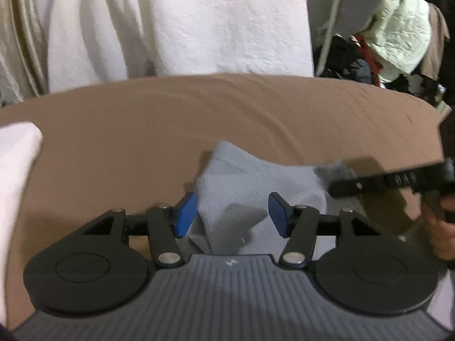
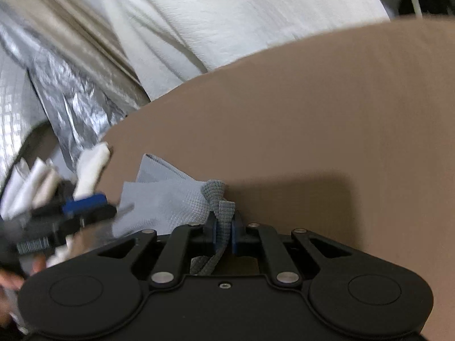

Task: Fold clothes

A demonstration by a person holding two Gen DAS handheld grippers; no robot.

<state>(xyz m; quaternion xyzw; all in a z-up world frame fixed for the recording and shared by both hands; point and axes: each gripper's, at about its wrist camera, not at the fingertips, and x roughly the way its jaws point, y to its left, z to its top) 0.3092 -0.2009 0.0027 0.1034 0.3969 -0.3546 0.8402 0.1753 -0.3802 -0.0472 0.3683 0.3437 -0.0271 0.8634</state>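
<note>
Sock (image 1: 244, 187) is mine on one end only: my right gripper (image 2: 224, 234) is clamped on the darker grey ribbed cuff (image 2: 224, 216), pads pinched tight with the cuff running back between them. My left gripper (image 1: 231, 213) is spread wide, blue pads (image 1: 186, 213) either side of the near end of the sock, nothing pinched. From the left wrist view the sock body sits between and just past my left fingers, draped loosely on the brown sheet (image 1: 199, 119); I can't tell whether the left pad is touching fabric or just beside it.

Progress, my read: early. The sock is picked up at the cuff but not flattened, and the body is bunched with a fold-over near the toe end. No finished fold on this item. Left to do: grab the free end with the left, stretch it flat, fold it over.

Further out: white folded cloth (image 1: 14, 164) at the left edge of the sheet, possibly finished pieces, can't confirm. Beyond the sheet, white fabric (image 1: 199, 22), silver foil-like material (image 2: 65, 85) and a clothes pile (image 1: 398, 34).

Writing: none legible. Small pale mark on my left gripper body (image 1: 229, 262), unreadable.
</note>
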